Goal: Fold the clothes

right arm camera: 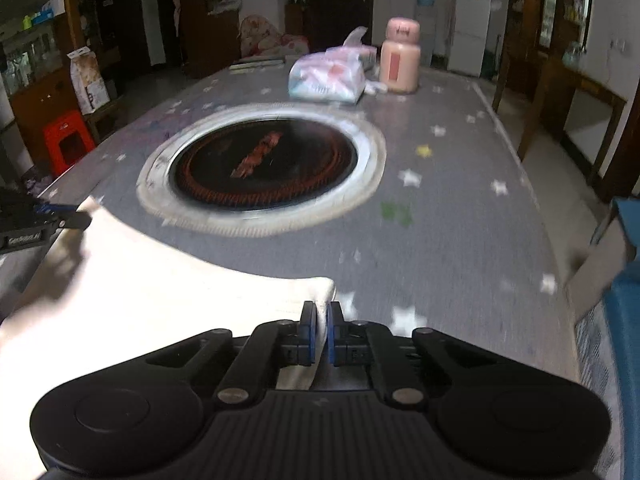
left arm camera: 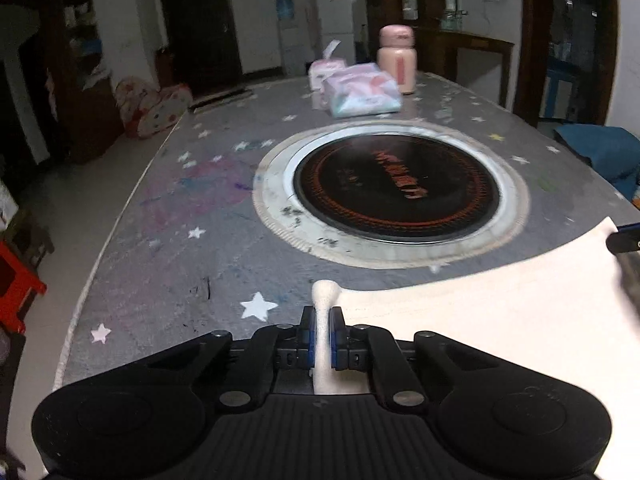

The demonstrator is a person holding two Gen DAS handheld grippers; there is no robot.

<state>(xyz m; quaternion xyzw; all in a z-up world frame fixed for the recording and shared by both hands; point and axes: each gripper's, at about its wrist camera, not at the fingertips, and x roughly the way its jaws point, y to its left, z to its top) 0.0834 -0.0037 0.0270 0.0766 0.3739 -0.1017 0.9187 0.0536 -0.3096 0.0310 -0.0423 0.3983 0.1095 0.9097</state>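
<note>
My left gripper (left arm camera: 323,322) has its two blue-padded fingers drawn nearly together on a bunched corner of the cream cloth (left arm camera: 480,320), the pinched bit poking out just past the fingertips as a rounded nub. From there the cloth runs off to my right, its far edge a shallow curve, all the way to my right gripper (left arm camera: 624,240), which shows at the frame's right margin.

In the right wrist view, my right gripper (right arm camera: 321,320) is likewise closed to a narrow slit on the opposite corner of the cloth (right arm camera: 140,292), and the fabric stretches away to my left toward the left gripper (right arm camera: 60,218). So the cloth's long axis runs side to side between my two hands, crosswise to the way both grippers point (whether it is lifted or resting on the table (left arm camera: 180,264) I cannot tell).

Ahead of both grippers, sunk into the grey star-printed table top, is a round black cooktop (left arm camera: 396,184) with a pale ring around it. Beyond that stand a pink lidded jar (left arm camera: 397,60), contents hidden, and soft plastic packs (left arm camera: 362,90) just beside it. Off to my right lies something blue (left arm camera: 600,152).
</note>
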